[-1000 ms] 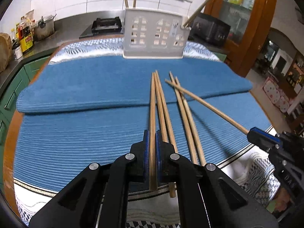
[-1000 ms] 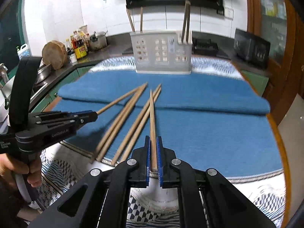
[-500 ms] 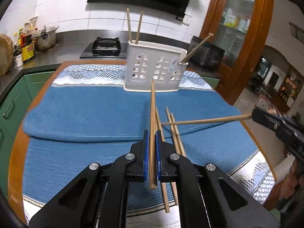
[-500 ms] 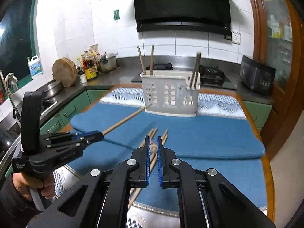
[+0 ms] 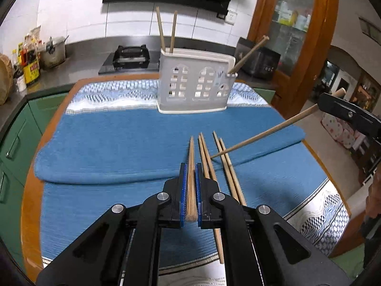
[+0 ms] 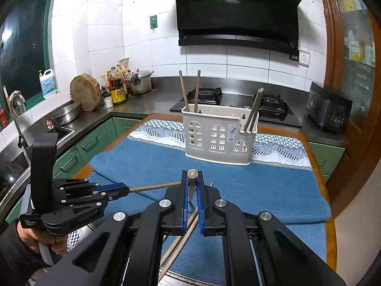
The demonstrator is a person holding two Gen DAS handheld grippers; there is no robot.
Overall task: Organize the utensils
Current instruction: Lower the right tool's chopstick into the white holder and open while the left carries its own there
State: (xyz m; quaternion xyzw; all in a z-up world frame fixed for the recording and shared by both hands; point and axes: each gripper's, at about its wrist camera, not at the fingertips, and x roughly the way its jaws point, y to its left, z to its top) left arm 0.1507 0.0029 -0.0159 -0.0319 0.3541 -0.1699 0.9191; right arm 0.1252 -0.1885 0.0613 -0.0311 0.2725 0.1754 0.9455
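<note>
On the blue mat (image 5: 114, 143) lie four loose chopsticks (image 5: 226, 164), side by side in two pairs, just right of the left gripper (image 5: 190, 190). That gripper's fingers are closed on one chopstick (image 5: 191, 176), which points forward toward the white holder (image 5: 195, 85) at the far end of the table. From the right wrist view, the left gripper (image 6: 112, 188) sits low at the left with its stick (image 6: 154, 186) held about level above the mat.

The right gripper (image 6: 192, 197) clamps a second stick (image 6: 192, 183) with the butt end facing the camera, so it tilts steeply upward; in the left view this stick (image 5: 262, 133) slants down from the gripper to a tip that seems to hover over the loose pairs, though contact is hard to judge.

The holder (image 6: 219, 135) stands upright on the patterned cloth (image 6: 162, 131), with two sticks (image 6: 190, 90) in its left compartment and two more (image 6: 254, 107) leaning in the right one.
</note>
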